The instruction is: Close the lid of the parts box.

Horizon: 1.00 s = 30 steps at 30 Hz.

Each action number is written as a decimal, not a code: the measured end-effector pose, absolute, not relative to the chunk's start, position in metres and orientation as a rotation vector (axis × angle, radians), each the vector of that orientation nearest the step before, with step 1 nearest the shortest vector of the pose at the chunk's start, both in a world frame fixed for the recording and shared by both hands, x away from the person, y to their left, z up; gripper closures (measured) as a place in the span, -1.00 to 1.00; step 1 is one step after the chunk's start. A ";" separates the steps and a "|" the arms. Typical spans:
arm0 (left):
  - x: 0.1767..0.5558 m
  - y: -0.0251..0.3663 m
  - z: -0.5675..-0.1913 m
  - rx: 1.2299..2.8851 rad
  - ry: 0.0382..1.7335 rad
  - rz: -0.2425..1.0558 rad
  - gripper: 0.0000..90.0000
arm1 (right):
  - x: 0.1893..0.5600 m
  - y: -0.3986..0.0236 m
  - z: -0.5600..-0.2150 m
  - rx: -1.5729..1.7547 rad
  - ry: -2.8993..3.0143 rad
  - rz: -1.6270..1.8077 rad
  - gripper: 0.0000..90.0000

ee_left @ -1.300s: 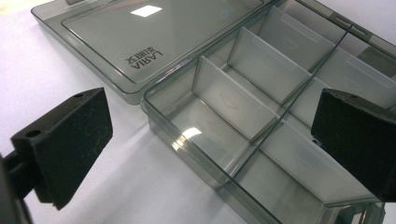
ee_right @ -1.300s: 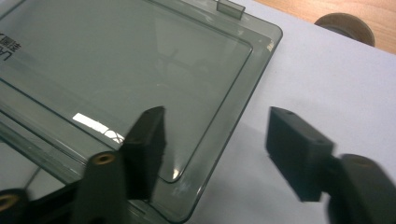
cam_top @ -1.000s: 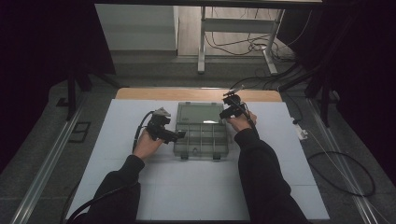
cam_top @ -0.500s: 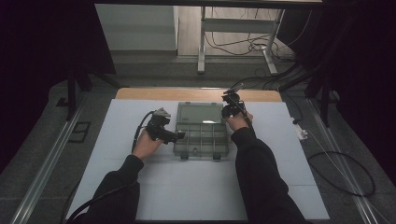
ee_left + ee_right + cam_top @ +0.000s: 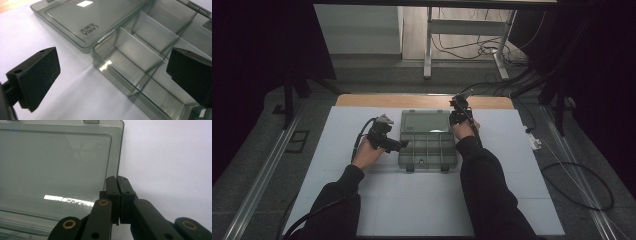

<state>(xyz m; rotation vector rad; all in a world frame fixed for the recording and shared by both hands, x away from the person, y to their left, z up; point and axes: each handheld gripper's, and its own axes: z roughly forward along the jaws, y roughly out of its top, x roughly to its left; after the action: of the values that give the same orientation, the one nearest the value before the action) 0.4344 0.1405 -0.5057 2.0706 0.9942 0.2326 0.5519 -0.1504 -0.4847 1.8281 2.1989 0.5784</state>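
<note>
A smoky clear plastic organiser box (image 5: 424, 150) lies open in the middle of the white table, its divided compartments (image 5: 140, 50) empty. Its lid (image 5: 424, 122) is folded back flat on the far side. My left gripper (image 5: 403, 145) is open at the box's left wall, and the near corner of the box lies between its wide-apart pads (image 5: 37, 75). My right gripper (image 5: 455, 117) points down at the lid's right edge (image 5: 119, 152). Its jaws have just been closing, and now they (image 5: 117, 180) stand pressed together with the lid's thin rim running into the seam between them.
The white table top (image 5: 412, 205) stretches bare toward me, with a wooden strip (image 5: 362, 100) along its far edge. A small white object (image 5: 534, 142) sits at the table's right edge. Cables (image 5: 577, 185) loop on the floor to the right, and a metal frame leg (image 5: 427, 45) stands beyond.
My right gripper has crept a little toward the lid's far right corner. The left hand and the box have stayed put.
</note>
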 end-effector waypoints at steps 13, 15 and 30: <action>0.450 0.160 -0.495 2.041 1.084 0.241 -0.74 | 0.544 -0.154 -0.476 1.821 2.163 0.678 0.99; 0.453 0.162 -0.492 2.045 1.087 0.245 -0.55 | 0.543 -0.154 -0.475 1.824 2.158 0.692 0.98; 0.479 0.160 -0.502 2.045 1.134 0.242 0.92 | 0.533 -0.162 -0.472 1.794 2.122 0.793 0.98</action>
<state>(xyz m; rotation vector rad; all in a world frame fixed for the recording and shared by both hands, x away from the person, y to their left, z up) 0.4794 0.1600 -0.5023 2.0454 1.1336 0.2417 0.5334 -0.1619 -0.4722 1.7938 2.1216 0.7930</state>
